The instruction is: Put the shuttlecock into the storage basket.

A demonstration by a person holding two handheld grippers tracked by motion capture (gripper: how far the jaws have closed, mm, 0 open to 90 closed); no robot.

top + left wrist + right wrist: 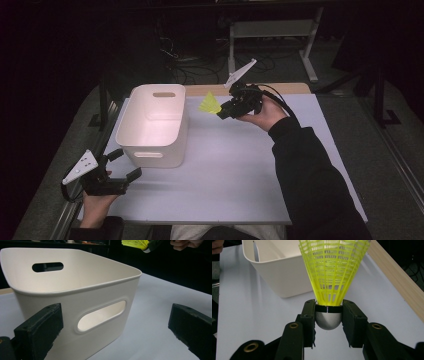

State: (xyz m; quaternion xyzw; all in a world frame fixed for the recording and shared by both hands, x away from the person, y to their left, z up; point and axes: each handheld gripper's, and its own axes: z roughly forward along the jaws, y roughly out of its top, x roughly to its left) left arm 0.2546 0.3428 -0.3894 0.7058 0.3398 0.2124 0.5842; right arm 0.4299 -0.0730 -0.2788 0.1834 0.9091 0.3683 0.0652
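High view above the table's near edge facing forward and down, left gripper view close beside the white bin (75,290), right gripper view nearing the bin (279,277) from its far side, all sharing it.

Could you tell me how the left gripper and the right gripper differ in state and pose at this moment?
The right gripper is shut on the yellow shuttlecock, clamping its silver cap, while the left gripper stands open with nothing between its jaws. The right gripper is raised in the air beside the white bin; the left gripper sits low at the table's near corner, facing the bin's handle side. Both are hand-held with black jaws.
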